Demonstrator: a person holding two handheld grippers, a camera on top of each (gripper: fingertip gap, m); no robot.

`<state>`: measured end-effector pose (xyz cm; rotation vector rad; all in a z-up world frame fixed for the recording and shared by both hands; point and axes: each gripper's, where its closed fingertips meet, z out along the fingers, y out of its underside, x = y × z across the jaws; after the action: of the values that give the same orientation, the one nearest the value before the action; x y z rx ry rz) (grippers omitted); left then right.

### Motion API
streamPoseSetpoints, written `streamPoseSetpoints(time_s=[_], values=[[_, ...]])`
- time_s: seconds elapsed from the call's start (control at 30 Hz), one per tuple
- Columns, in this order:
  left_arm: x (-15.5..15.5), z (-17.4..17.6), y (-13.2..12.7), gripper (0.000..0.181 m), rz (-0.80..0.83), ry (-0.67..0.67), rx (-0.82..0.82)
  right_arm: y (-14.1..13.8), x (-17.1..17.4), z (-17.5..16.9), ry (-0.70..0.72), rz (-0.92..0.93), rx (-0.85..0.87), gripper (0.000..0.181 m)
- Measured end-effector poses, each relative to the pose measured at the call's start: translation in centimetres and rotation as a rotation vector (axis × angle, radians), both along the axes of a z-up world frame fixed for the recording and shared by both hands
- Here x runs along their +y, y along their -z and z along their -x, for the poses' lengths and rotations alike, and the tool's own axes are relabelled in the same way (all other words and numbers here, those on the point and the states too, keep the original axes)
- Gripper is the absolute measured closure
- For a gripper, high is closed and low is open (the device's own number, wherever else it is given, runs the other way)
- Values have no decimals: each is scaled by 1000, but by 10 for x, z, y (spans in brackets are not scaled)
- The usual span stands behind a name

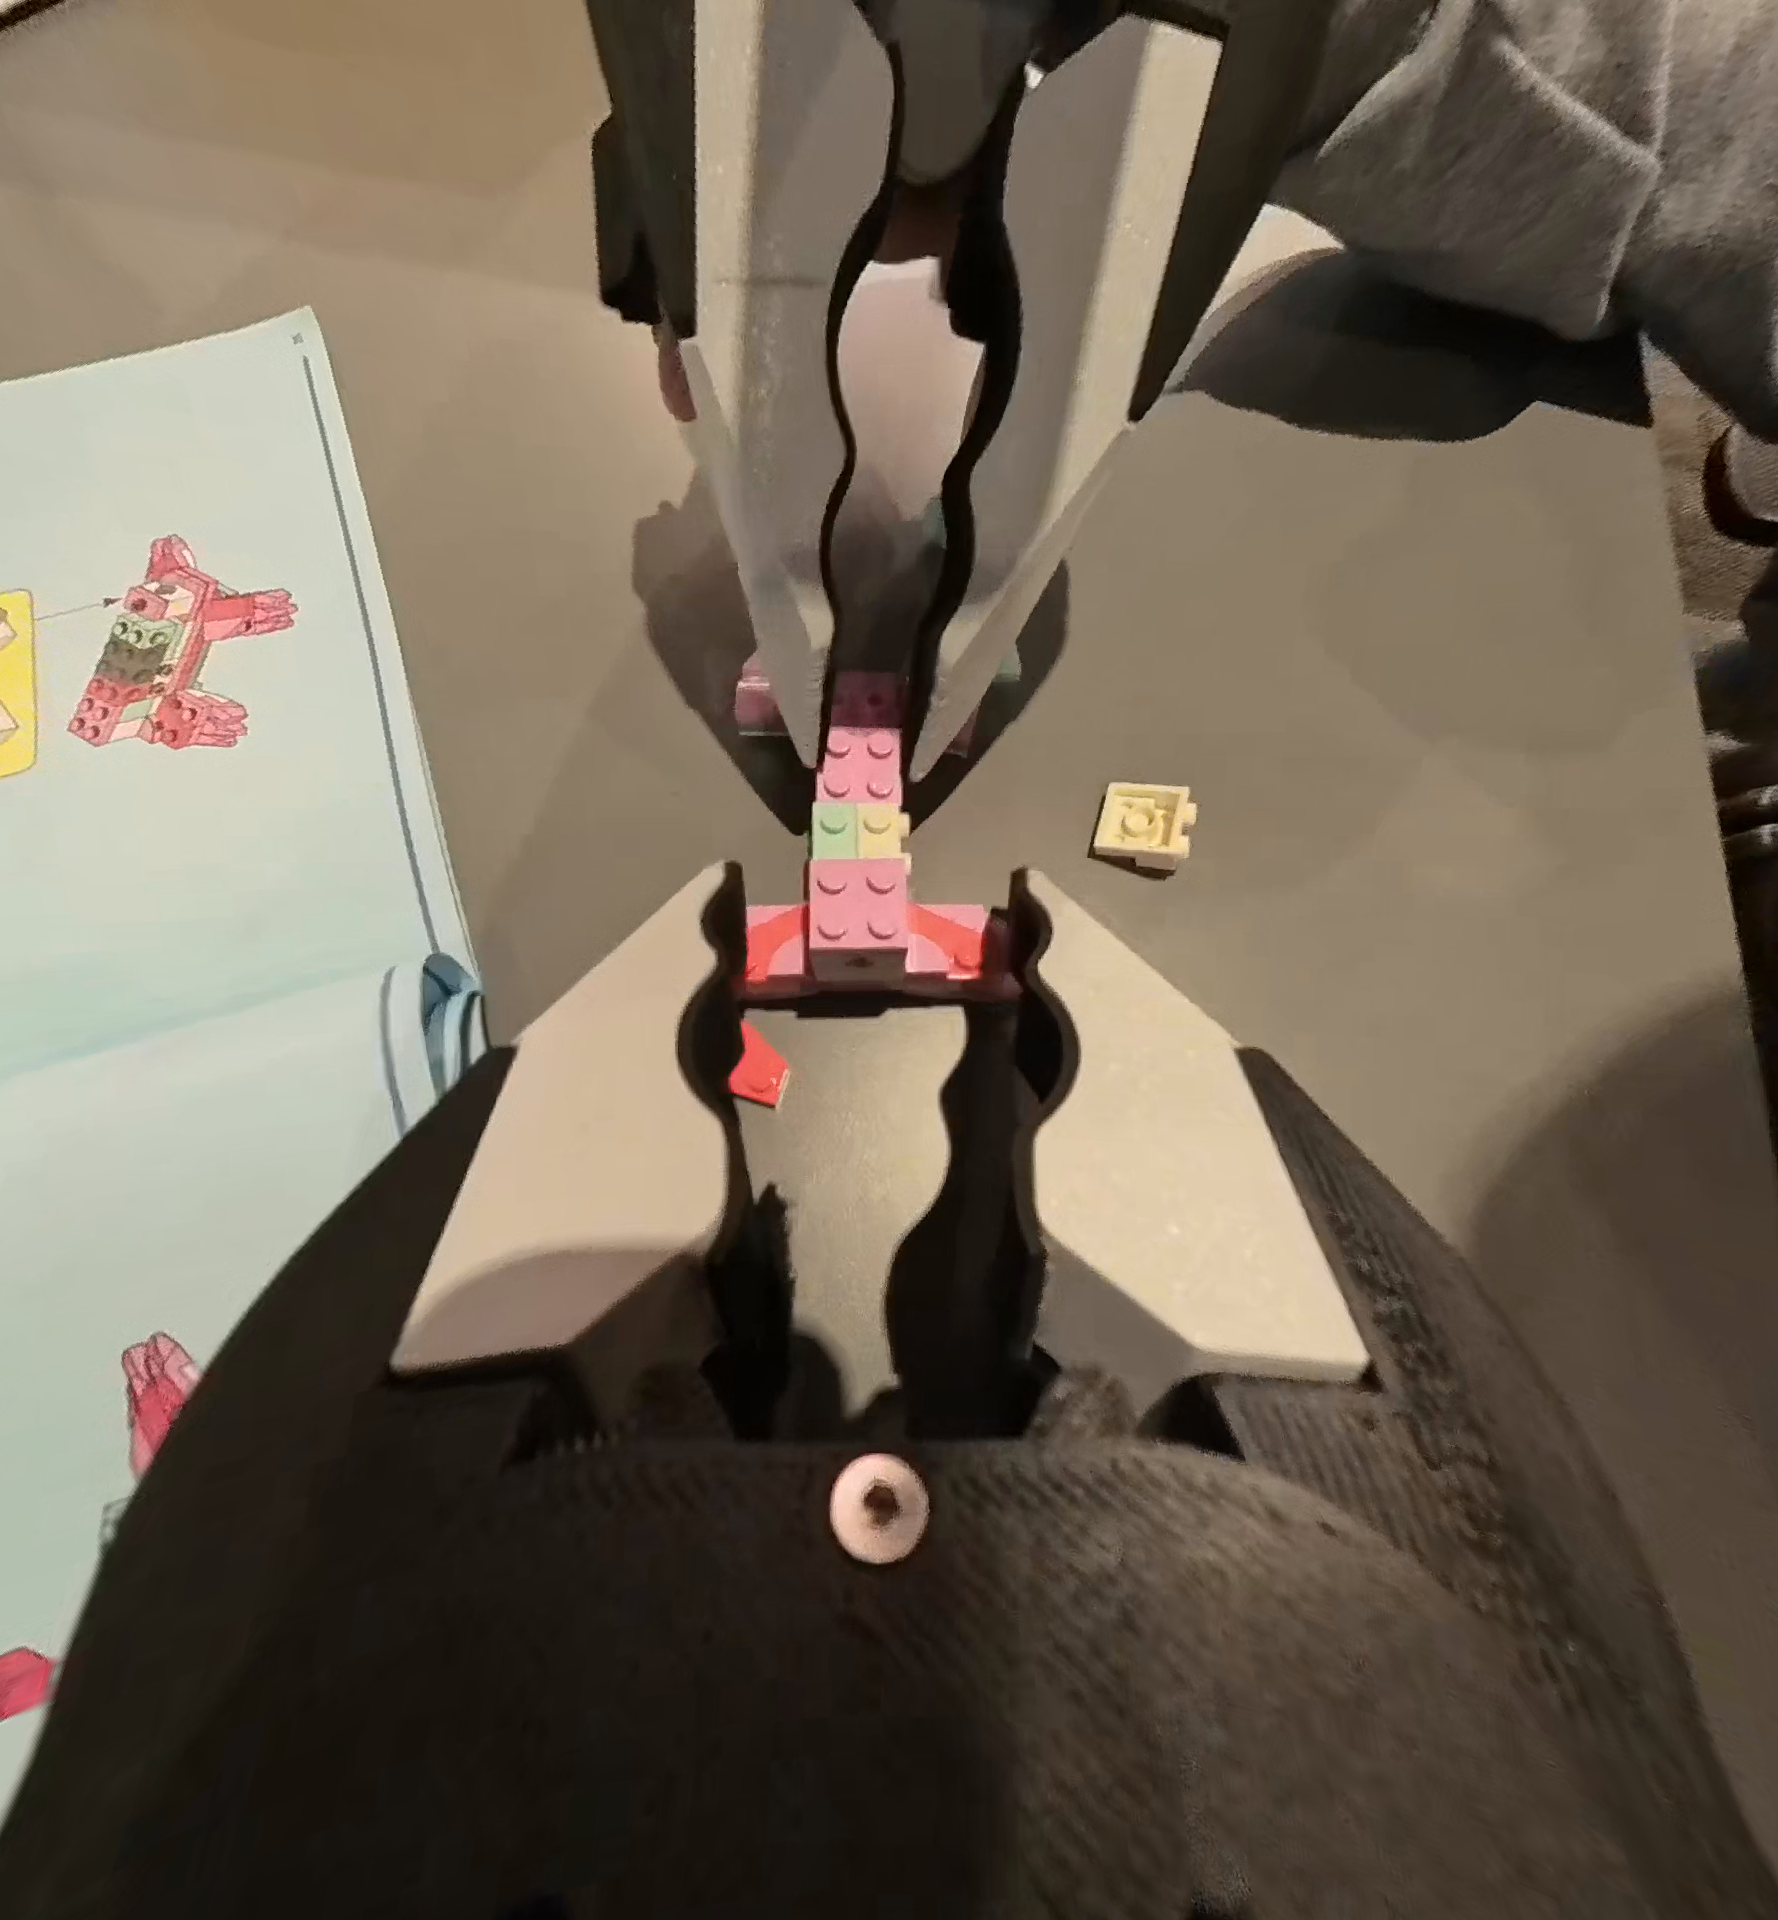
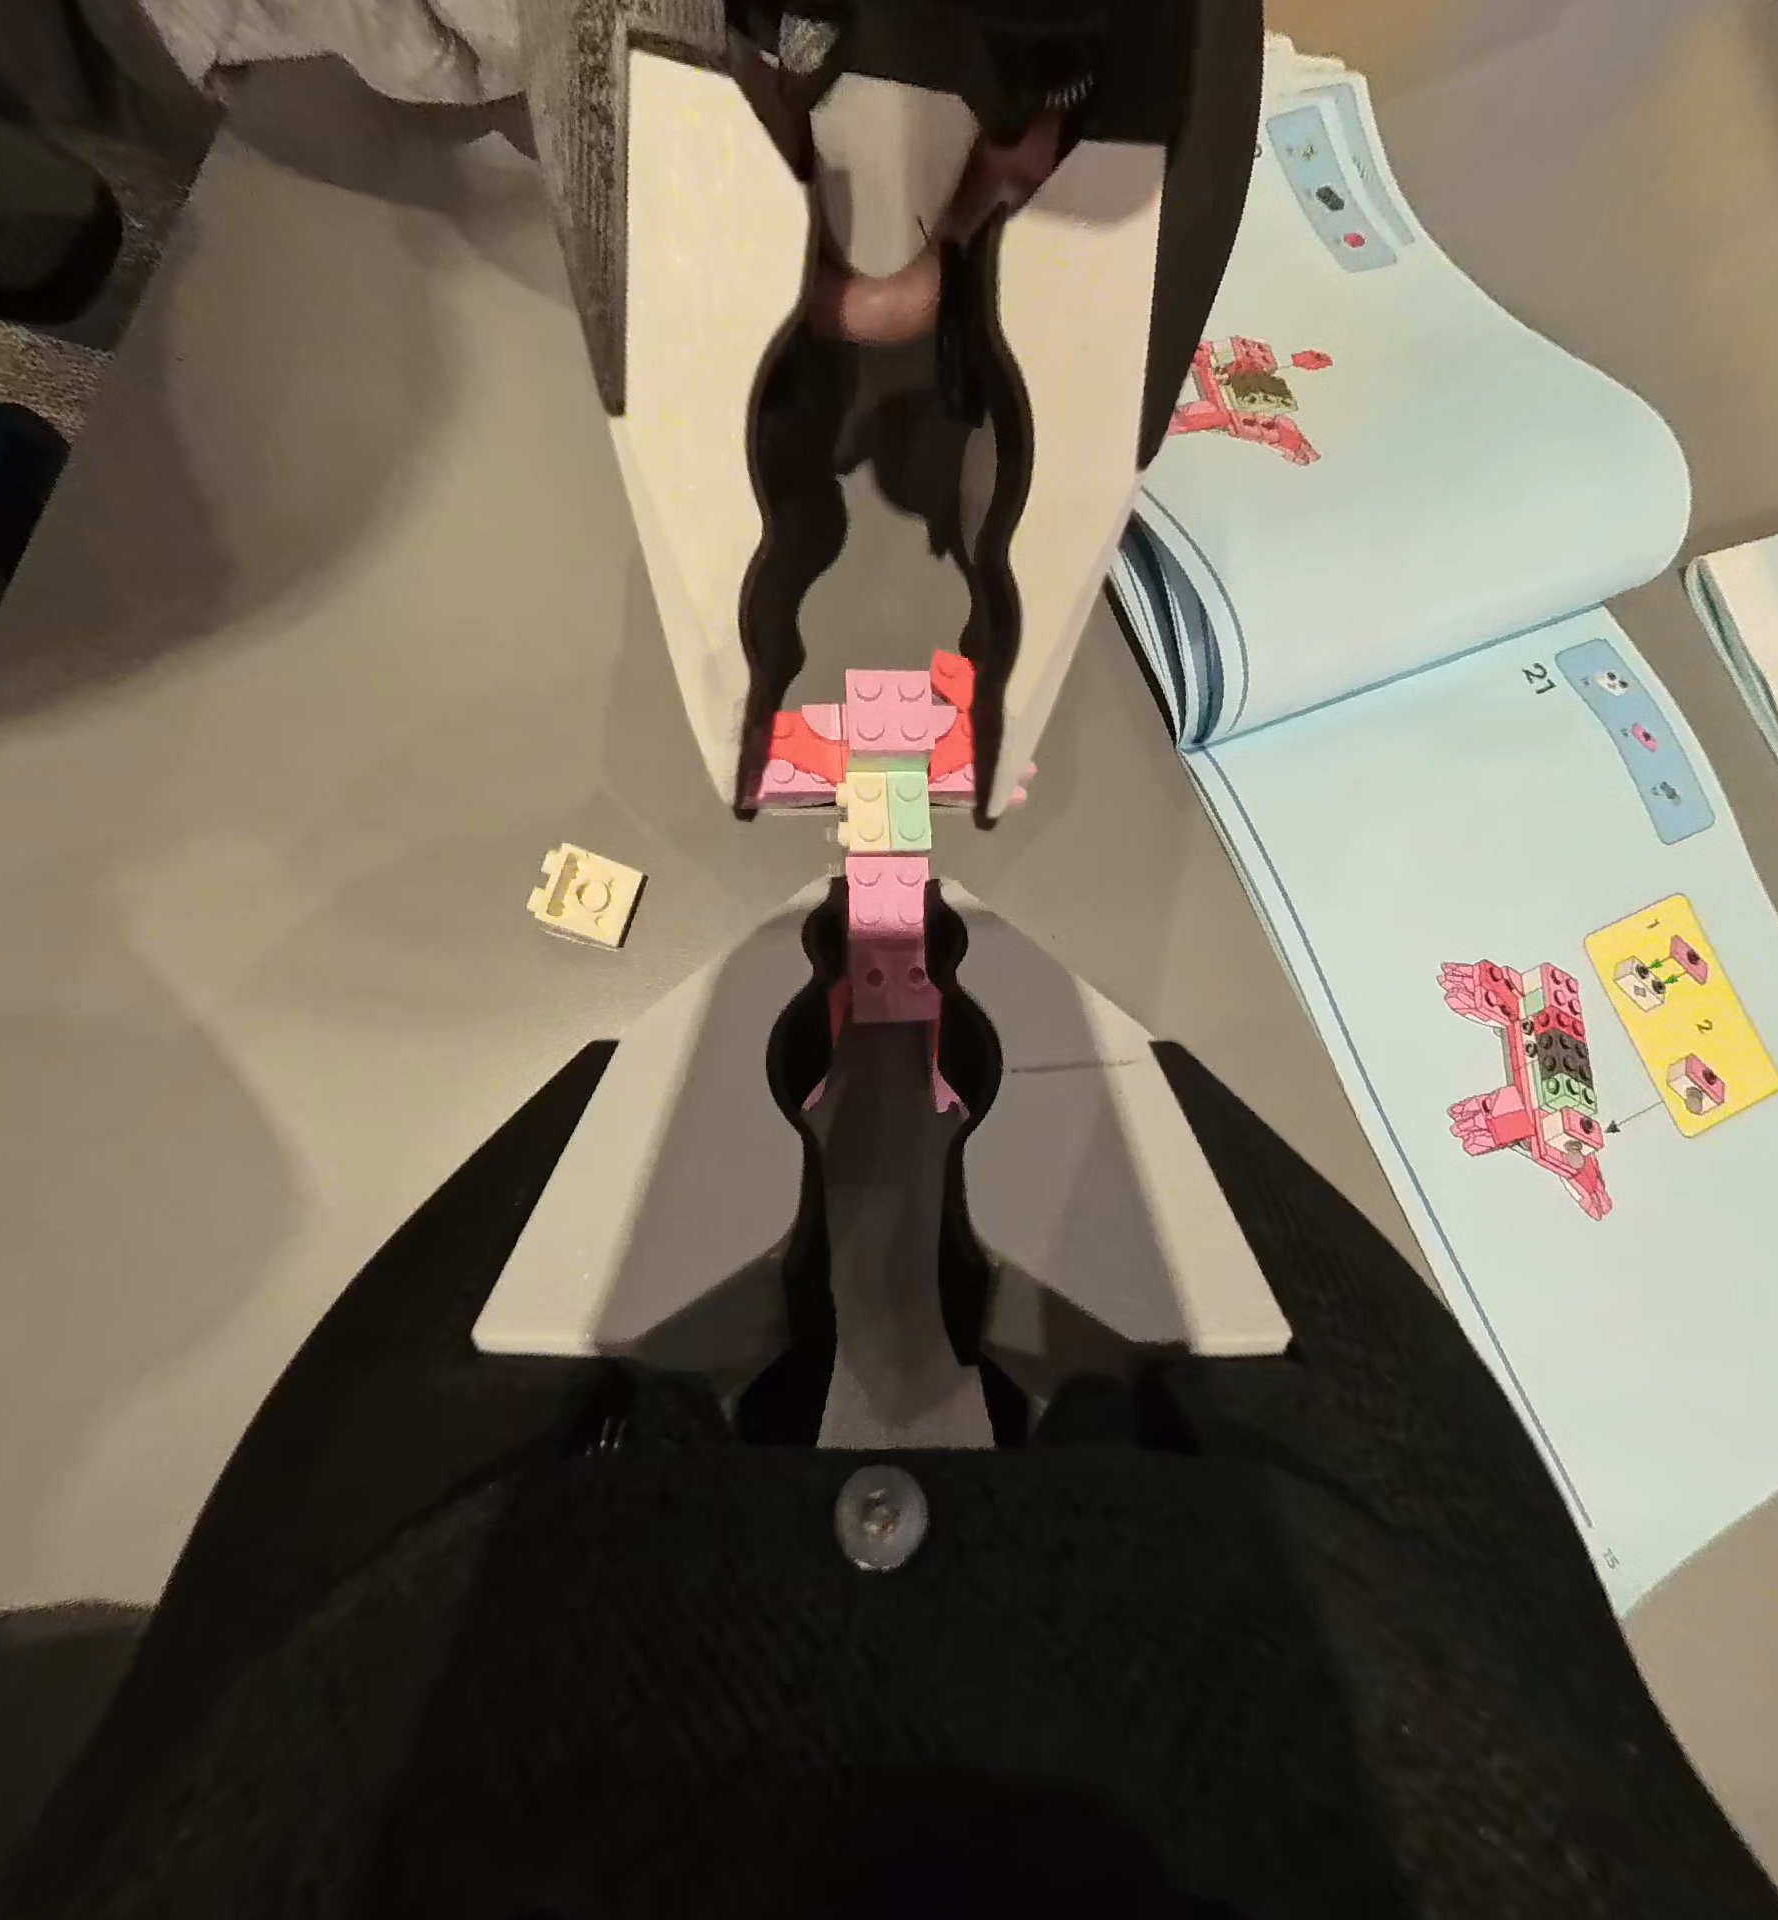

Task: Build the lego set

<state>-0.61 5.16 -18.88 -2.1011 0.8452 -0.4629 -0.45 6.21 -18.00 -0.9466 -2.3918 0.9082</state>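
A small lego model of pink bricks with a green and a yellow brick in the middle and red arches at one end lies between both grippers, just above the grey table. My left gripper is shut on its wide end with the red arches. My right gripper is shut on the narrow pink end of the model. The two grippers face each other tip to tip; the right gripper comes in from the top of the left wrist view.
A cream square piece lies upside down on the table beside the model and also shows in the right wrist view. A small red plate lies under my left gripper. An open instruction booklet lies alongside, with a red brick near it. The grippers are tip to tip, or close to it.
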Motion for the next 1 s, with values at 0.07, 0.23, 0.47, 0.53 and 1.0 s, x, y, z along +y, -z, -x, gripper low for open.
streamPoseSetpoints(time_s=[0.07, 0.23, 0.47, 0.53, 1.0], values=[[-1, 1, 1, 137, 22, -1, -12, 0, 0, 0, 5, 2, -7, 169], [-1, 1, 1, 158, 36, -2, -25, 2, -2, 1, 11, 9, -10, 168], [1, 3, 1, 163, 40, -22, -31, 3, -2, 2, 22, -11, 6, 168], [1, 3, 1, 164, 39, -22, -30, 3, -4, 3, 25, -3, 9, 168], [5, 7, -5, 164, 48, -70, -108, 4, 0, 7, 66, -62, 76, 144]])
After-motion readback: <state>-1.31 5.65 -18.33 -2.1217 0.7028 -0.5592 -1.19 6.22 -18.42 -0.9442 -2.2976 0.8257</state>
